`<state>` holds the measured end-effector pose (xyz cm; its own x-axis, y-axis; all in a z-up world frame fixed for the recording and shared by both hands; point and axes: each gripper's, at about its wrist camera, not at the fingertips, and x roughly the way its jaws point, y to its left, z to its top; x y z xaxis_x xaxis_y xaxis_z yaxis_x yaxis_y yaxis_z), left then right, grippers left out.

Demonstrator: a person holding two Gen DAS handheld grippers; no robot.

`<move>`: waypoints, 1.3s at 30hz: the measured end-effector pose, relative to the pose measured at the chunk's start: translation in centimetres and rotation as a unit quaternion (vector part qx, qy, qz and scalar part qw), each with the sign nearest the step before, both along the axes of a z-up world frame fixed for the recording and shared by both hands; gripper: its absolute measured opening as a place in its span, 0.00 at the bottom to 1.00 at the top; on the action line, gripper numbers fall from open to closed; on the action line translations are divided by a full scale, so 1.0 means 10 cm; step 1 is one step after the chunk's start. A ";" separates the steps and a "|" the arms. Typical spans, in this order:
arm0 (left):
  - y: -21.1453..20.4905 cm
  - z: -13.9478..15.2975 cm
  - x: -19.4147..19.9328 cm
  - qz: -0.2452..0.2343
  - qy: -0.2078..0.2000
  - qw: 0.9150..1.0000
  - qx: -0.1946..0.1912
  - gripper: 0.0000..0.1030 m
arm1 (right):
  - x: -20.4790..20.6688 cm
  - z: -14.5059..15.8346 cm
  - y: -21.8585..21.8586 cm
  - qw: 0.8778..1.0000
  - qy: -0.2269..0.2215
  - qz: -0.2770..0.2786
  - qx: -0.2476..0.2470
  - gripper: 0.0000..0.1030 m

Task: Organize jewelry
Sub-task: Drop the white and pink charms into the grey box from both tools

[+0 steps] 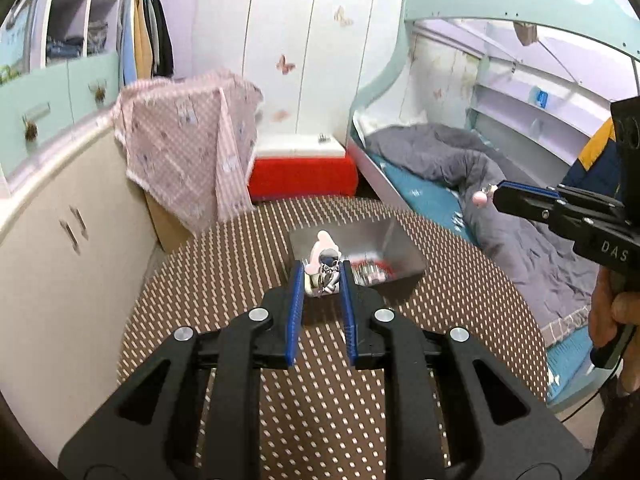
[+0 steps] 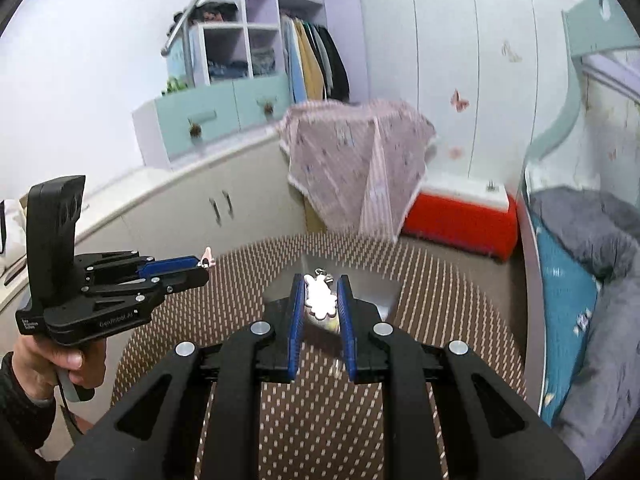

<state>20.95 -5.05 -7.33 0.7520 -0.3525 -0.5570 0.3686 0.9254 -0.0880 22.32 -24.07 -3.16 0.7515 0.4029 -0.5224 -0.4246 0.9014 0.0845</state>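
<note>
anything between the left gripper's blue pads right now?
Yes. In the left wrist view the left gripper holds a small white-and-blue figure charm between its pads, above the metal tray.

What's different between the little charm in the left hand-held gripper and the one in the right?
The left charm is an astronaut-like figure with a dark blue visor on a pale backing; the right charm is a plain pale-pink, bunny-like cutout. The left charm looks chunkier, the right flatter. Both have metal clasps and are pinched in the left hand-held gripper and right hand-held gripper, above the metal tray.
</note>
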 end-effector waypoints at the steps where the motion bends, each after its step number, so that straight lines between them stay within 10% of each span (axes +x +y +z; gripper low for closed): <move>1: 0.00 0.05 0.02 0.000 -0.005 1.000 0.000 0.17 | 0.03 0.02 -0.01 1.000 -0.002 0.001 0.002 0.14; 23: -0.50 -0.05 0.95 -0.054 0.087 0.992 -0.068 0.20 | 0.92 -0.28 -0.10 0.995 0.081 -0.022 0.052 0.16; 24: -0.50 -0.06 0.96 -0.052 0.089 0.992 -0.069 0.39 | 0.95 -0.31 -0.11 0.994 0.087 -0.028 0.056 0.22; 25: -0.49 -0.06 0.97 -0.044 0.086 0.993 -0.065 0.80 | 0.97 -0.33 -0.14 0.993 0.091 -0.034 0.060 0.32; 26: -0.45 -0.05 0.94 -0.026 0.072 0.995 -0.060 0.89 | 0.98 -0.33 -0.16 0.993 0.090 -0.043 0.064 0.57; 29: -0.32 -0.01 0.89 -0.001 0.050 0.997 -0.066 0.91 | 0.93 -0.32 -0.32 0.990 0.077 -0.073 0.089 0.90; 39: -0.12 0.17 0.62 0.069 -0.004 0.997 -0.024 0.91 | 0.74 -0.18 -0.49 0.988 0.052 -0.108 0.095 0.92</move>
<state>27.19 -6.22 -5.66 0.8002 -0.2707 -0.5352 0.2382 0.9624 -0.1306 29.76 -28.95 -5.01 0.7768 0.3371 -0.5320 -0.2045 0.9339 0.2932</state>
